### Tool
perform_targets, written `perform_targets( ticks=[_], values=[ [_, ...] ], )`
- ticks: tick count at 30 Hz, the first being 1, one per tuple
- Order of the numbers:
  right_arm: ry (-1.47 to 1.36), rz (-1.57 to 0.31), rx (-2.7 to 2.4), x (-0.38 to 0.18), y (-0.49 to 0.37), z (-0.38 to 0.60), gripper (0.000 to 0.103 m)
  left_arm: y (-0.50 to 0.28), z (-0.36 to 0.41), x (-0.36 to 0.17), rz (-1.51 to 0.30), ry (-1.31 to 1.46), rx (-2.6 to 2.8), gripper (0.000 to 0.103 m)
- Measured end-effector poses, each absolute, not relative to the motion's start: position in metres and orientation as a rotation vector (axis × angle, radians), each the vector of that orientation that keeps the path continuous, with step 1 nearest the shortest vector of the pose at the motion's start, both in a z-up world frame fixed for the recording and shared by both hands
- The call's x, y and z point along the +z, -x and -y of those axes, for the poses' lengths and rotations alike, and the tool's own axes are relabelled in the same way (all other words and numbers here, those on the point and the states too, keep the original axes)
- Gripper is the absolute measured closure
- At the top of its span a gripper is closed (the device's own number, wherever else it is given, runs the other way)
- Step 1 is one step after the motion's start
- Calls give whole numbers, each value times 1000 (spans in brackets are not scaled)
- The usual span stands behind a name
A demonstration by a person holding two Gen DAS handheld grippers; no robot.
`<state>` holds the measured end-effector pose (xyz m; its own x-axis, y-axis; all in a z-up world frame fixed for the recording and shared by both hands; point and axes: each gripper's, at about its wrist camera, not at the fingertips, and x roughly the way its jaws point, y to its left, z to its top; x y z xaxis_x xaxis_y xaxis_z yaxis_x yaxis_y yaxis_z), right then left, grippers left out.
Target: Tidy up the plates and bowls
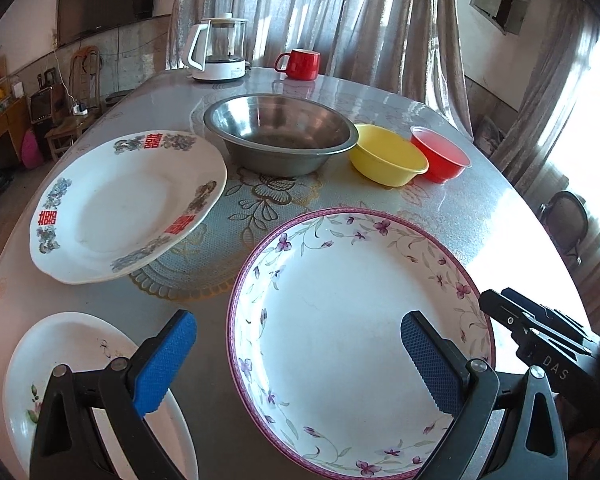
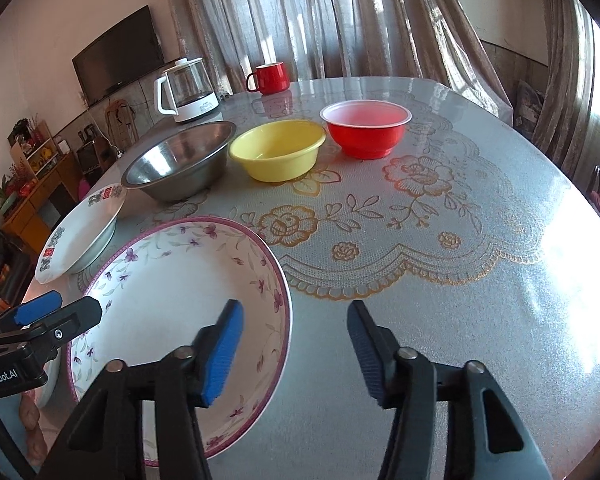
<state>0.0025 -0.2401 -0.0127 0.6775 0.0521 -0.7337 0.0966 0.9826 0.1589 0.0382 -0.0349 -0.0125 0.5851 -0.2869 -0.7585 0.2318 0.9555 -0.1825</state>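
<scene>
A large white plate with a purple rim and flower print (image 1: pixel 340 312) (image 2: pixel 172 280) lies on the table near its front edge. My left gripper (image 1: pixel 298 360) is open; one pad (image 1: pixel 168 360) is outside the plate's left rim, the other over its inside. My right gripper (image 2: pixel 296 352) is open too and straddles the plate's right rim without pressing on it. A white plate with red characters (image 1: pixel 128 204) (image 2: pixel 80 236) sits to the left. A small white plate (image 1: pixel 80 360) lies under the left finger. Behind stand a steel bowl (image 1: pixel 280 136) (image 2: pixel 176 160), a yellow bowl (image 1: pixel 384 156) (image 2: pixel 276 148) and a red bowl (image 1: pixel 440 152) (image 2: pixel 364 128).
A white glass kettle (image 1: pixel 220 52) (image 2: pixel 188 92) and a red mug (image 1: pixel 300 64) (image 2: pixel 272 76) stand at the table's far edge by the curtain. The round table (image 2: pixel 440 260) has a patterned cover. Chairs and a cabinet stand beyond its left side.
</scene>
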Motion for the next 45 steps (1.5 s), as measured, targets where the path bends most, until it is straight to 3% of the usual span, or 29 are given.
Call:
perform_targets(
  ticks=[3, 6, 9, 11, 16, 45],
  values=[
    [-208, -864, 20, -19, -5, 244, 67, -43, 33, -15, -909, 59, -289, 3],
    [-227, -906, 90, -27, -7, 242, 67, -49, 32, -19, -936, 52, -292, 21],
    [-233, -934, 136, -36, -8, 239, 67, -56, 29, -25, -967, 54, -291, 28],
    [-214, -928, 147, -37, -8, 237, 67, -60, 28, -31, -1001, 63, -307, 39],
    [-192, -926, 184, -37, -9, 236, 69, -61, 27, -39, -1038, 54, -336, 48],
    [-208, -915, 178, -36, -22, 283, 69, -81, 85, -37, -1026, 100, -309, 51]
  ],
)
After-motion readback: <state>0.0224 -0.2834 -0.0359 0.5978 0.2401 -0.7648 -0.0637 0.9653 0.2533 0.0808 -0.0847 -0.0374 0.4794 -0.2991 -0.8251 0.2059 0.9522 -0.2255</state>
